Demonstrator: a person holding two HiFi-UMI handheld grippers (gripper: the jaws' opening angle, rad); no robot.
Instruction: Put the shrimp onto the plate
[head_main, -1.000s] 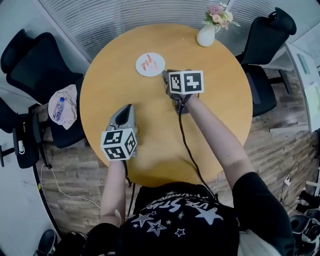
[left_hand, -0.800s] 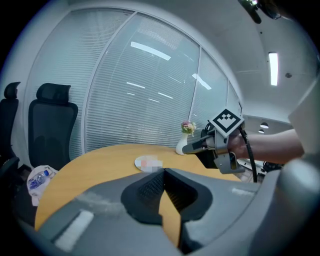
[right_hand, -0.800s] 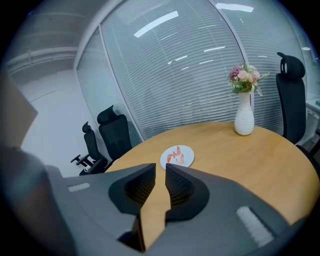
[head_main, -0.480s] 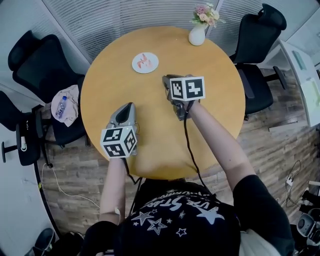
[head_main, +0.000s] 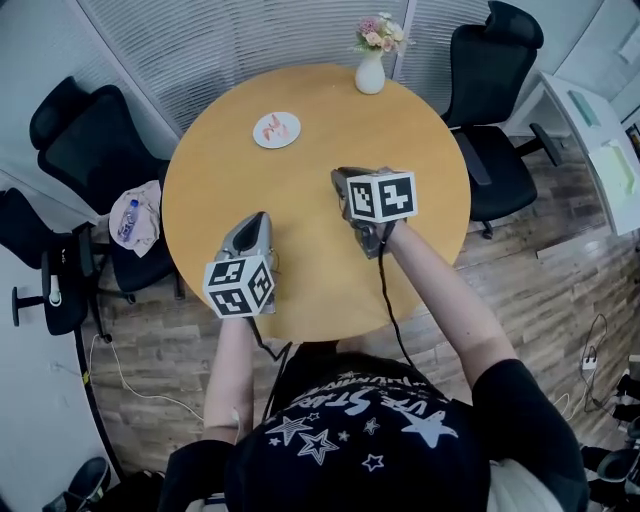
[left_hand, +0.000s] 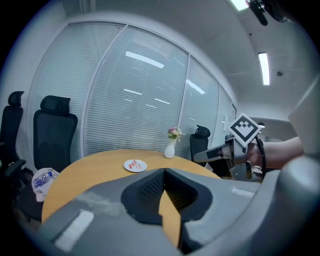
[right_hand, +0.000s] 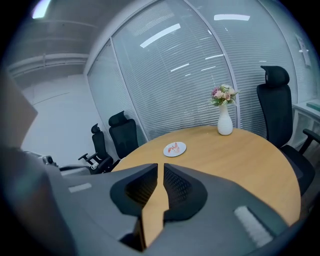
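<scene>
Shrimp (head_main: 278, 127) lie in a small pink heap on the white plate (head_main: 260, 135), which sits toward the far side of the round wooden table (head_main: 320, 110), well apart from both tools. The left gripper (head_main: 257, 216) hovers over the near left part of the tabletop, its jaws pressed together at the tips with nothing between them. The right gripper (head_main: 339, 176) hangs over the middle of the table, nearer the plate, its jaws all but together with only a thin slit between them, and it holds nothing. A white vase (head_main: 370, 78) of flowers stands at the far edge. Black office chairs (head_main: 75, 130) ring the table, and the one at the left carries a cloth (head_main: 145, 200) with a plastic bottle (head_main: 125, 218) on it.
</scene>
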